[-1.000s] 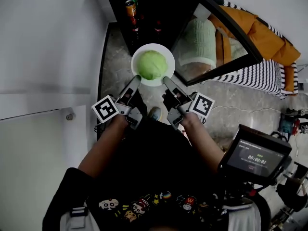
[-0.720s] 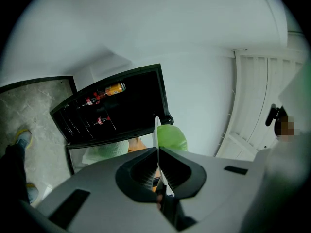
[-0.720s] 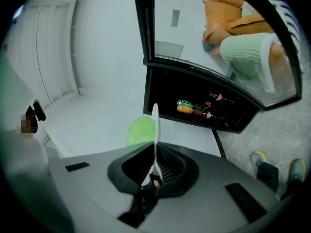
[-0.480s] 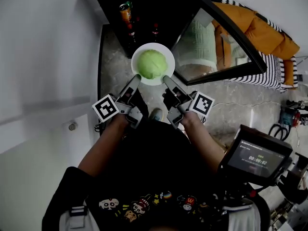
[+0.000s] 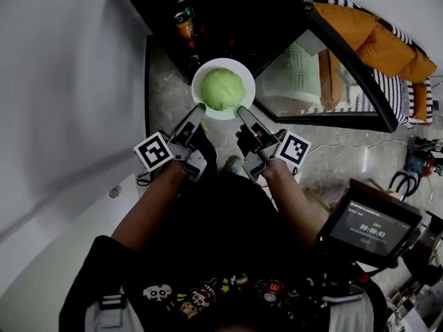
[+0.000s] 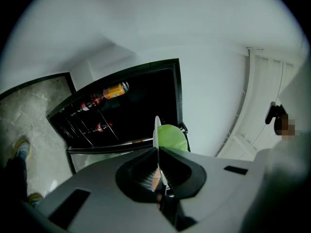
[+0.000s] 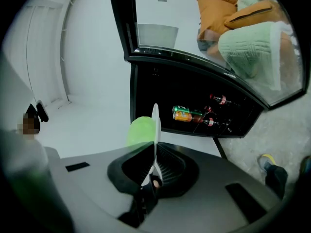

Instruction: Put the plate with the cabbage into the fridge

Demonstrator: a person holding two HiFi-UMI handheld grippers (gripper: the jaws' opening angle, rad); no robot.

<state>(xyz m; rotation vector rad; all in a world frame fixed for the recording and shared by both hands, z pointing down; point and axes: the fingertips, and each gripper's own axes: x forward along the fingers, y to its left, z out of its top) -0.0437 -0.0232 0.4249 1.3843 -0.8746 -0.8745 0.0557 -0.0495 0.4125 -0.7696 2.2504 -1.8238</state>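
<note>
As plate (image 5: 201, 77) with cabbage (image 5: 222, 88) now sits slightly nearer open fridge (image 5: 228, 19) than a second ago, carry is progressing; not inside yet. Left claw (image 5: 199, 108) and right claw (image 5: 239, 109) both clamped on near rim, plate just ahead of tips. Fridge interior dark beyond claws: only can (image 5: 183, 23) and bottles (image 7: 218, 101) readable, free shelf space unclear.

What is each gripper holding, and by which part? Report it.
The left gripper and right gripper both clamp the plate carrying the cabbage, each by its near rim.
</note>
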